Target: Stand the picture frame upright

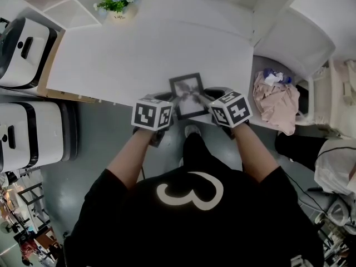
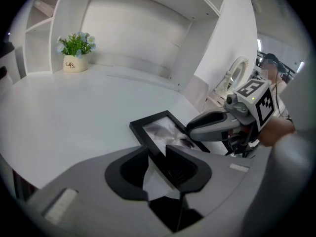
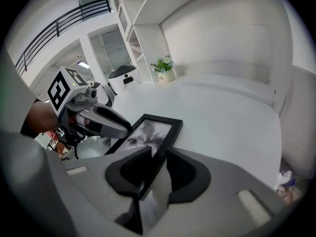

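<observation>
Stand-up job on a white counter (image 1: pixel 139 54): a black picture frame (image 1: pixel 188 95) lies picture side up at the counter's near edge, straight in front of the person. Its long axis runs away from the person toward the back of the counter. The left hand-held gripper (image 2: pixel 157 161) is closed narrowly on the frame's left border and the right hand-held gripper (image 3: pixel 157 169) is clamped on its right border. Whether the near end is lifted off the surface cannot be told. A small potted plant (image 1: pixel 115 3) stands well apart at the far left. A heap of pale cloth (image 1: pixel 276 102) lies beyond the counter's right end, and white machines (image 1: pixel 25 52) stand to the left.
</observation>
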### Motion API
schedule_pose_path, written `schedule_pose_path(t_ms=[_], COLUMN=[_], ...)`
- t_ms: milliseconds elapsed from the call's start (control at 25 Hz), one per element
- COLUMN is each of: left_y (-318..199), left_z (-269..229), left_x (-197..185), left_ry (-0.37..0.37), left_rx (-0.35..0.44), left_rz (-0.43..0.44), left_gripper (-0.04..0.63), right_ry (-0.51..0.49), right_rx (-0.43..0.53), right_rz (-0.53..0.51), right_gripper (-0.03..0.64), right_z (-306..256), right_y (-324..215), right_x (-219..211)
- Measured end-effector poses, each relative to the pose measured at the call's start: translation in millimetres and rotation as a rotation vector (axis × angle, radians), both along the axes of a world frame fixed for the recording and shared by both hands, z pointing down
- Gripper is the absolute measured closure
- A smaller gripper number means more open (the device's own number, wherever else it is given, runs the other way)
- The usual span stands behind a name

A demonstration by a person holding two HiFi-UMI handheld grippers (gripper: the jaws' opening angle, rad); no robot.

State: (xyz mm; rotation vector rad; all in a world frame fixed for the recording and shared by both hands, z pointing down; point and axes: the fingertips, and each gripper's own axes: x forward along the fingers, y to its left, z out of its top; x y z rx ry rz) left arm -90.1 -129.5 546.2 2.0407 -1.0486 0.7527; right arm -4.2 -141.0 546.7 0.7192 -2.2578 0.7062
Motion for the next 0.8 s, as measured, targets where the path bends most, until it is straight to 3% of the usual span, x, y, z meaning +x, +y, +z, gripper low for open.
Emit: schedule_pose_path(t_ms=[480,800], left_y=[40.2,49.1], left_z=[0.1,2.3], left_x=[7.0,7.3], left_ry=[0.000,0.056], left_rx=[-0.007,-0.037], left_rz=[0.008,0.015], left_gripper=[0.485,0.474], right_ry=[-0.019,-0.025], right_rx=[-0.011,-0.019], right_rz=[0.029,0.036], right_gripper=[0.526,0.526], right_z=[-0.7,0.0], right_y=[40.1,44.5], right_x=[7.8,8.1])
